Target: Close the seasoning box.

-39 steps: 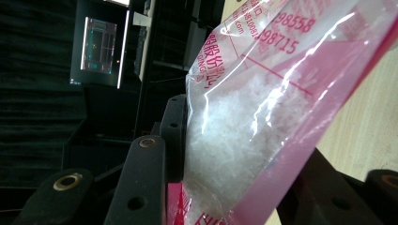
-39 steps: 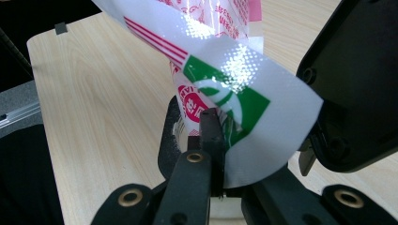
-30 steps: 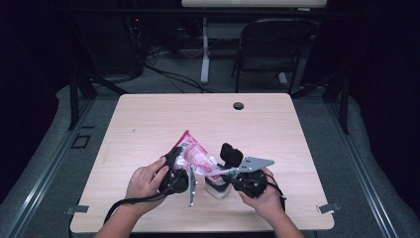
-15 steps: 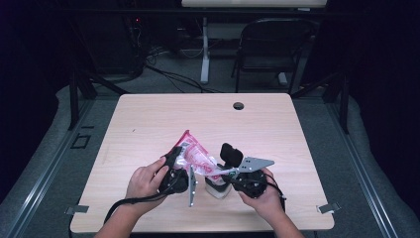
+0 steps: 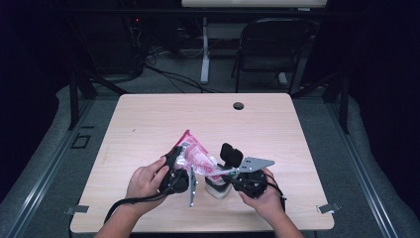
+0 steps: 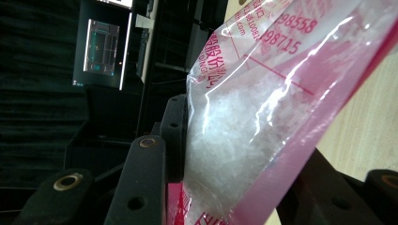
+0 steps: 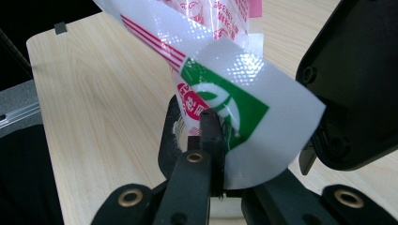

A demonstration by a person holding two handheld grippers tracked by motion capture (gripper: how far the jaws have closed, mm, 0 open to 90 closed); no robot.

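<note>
A clear bag with pink print, holding white crystals (image 5: 195, 157), hangs tilted over the near middle of the table between both grippers. My left gripper (image 5: 179, 157) is shut on the bag's filled body (image 6: 244, 122), one jaw pressed against each side. My right gripper (image 5: 217, 173) is shut on the bag's flat lower corner, printed white, green and red (image 7: 234, 108); one black finger (image 7: 210, 126) lies on it and the other is hidden behind the film. A small white container (image 5: 218, 191) stands on the table just under that corner.
The wooden table (image 5: 148, 124) has a dark cable hole (image 5: 238, 105) near its far edge. Beyond the table stand a black folding chair (image 5: 272, 49) and a white post among floor cables. Black cables trail from both grippers toward the near edge.
</note>
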